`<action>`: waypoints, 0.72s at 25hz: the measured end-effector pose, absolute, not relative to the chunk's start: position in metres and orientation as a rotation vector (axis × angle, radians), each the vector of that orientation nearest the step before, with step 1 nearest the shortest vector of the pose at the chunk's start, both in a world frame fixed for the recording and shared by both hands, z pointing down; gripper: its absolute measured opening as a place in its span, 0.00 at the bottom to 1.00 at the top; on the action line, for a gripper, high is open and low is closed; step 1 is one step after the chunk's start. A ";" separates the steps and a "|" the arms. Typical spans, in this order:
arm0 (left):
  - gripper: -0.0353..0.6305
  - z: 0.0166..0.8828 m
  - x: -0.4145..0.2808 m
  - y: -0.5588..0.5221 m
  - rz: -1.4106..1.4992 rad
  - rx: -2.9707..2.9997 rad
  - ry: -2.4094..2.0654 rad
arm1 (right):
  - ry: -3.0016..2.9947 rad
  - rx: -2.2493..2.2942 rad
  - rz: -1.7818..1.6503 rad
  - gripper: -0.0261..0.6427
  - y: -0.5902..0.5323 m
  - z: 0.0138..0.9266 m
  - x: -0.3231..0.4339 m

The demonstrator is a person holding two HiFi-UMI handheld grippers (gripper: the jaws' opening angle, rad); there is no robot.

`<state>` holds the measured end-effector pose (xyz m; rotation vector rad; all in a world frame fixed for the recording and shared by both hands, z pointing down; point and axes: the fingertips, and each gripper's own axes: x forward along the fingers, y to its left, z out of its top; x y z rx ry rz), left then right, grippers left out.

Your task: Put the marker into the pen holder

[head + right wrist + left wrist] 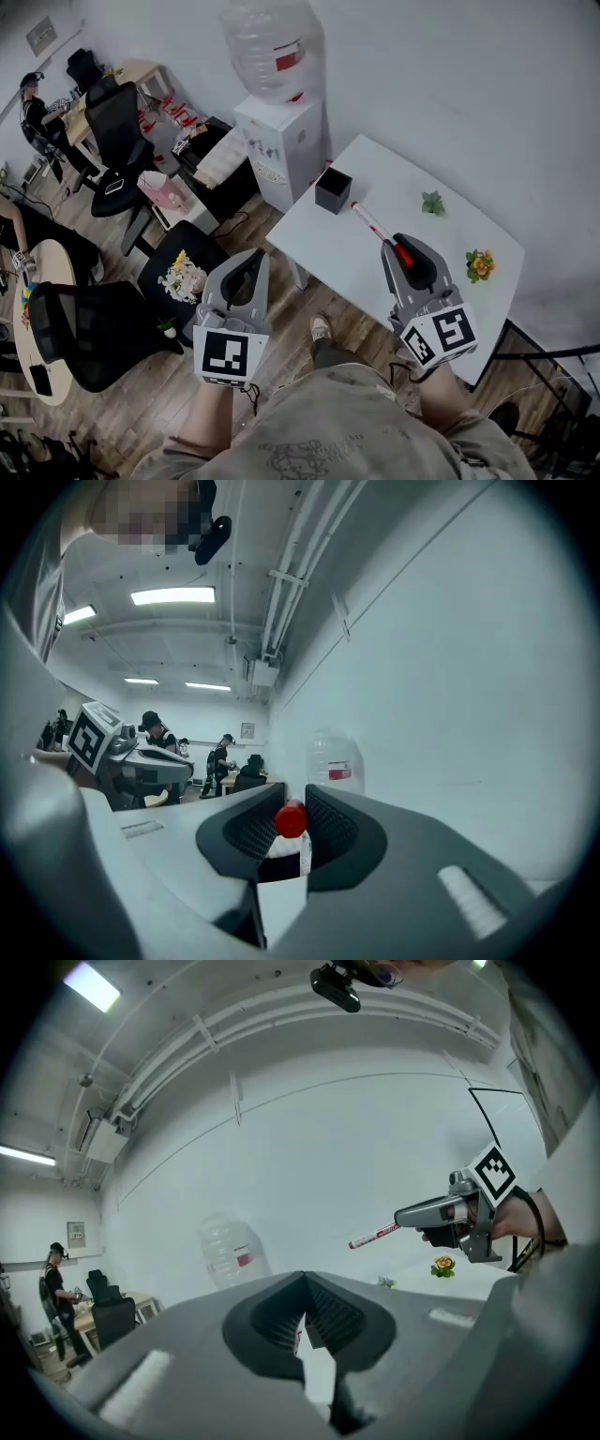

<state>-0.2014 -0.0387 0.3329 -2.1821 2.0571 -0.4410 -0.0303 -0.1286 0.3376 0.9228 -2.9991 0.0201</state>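
Plainly, the move ahead turns on how the white table's (469,216) black pen holder (333,190) lies from the right gripper (405,246). The holder stands ahead of those jaws and slightly to their left, mouth upward, near the table's far corner. The left gripper (251,258) hangs well off to the side over the floor, much farther from the holder, so by my reading the right one does the work. Its jaws are clamped on the marker (373,223) at the red-capped end, which the right gripper view shows pinched between the ribbed pads (328,822). The white barrel juts straight out beyond the jaw tips, long axis aimed at the holder, lying low rather than upright. Its free end shows near the holder's rim in the head view (how high above it I cannot tell). It will likely need tilting end-down over the opening. The left gripper's jaws stand pressed together with nothing between them.
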 end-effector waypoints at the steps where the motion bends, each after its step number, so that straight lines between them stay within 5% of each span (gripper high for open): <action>1: 0.05 0.334 -0.205 -0.053 -0.449 -2.191 2.046 | -2.990 0.924 0.022 0.19 -0.141 0.341 -0.036; 18: 0.05 0.378 -0.252 -0.229 -0.599 -2.317 2.043 | -2.806 0.804 0.208 0.19 -0.299 0.419 -0.093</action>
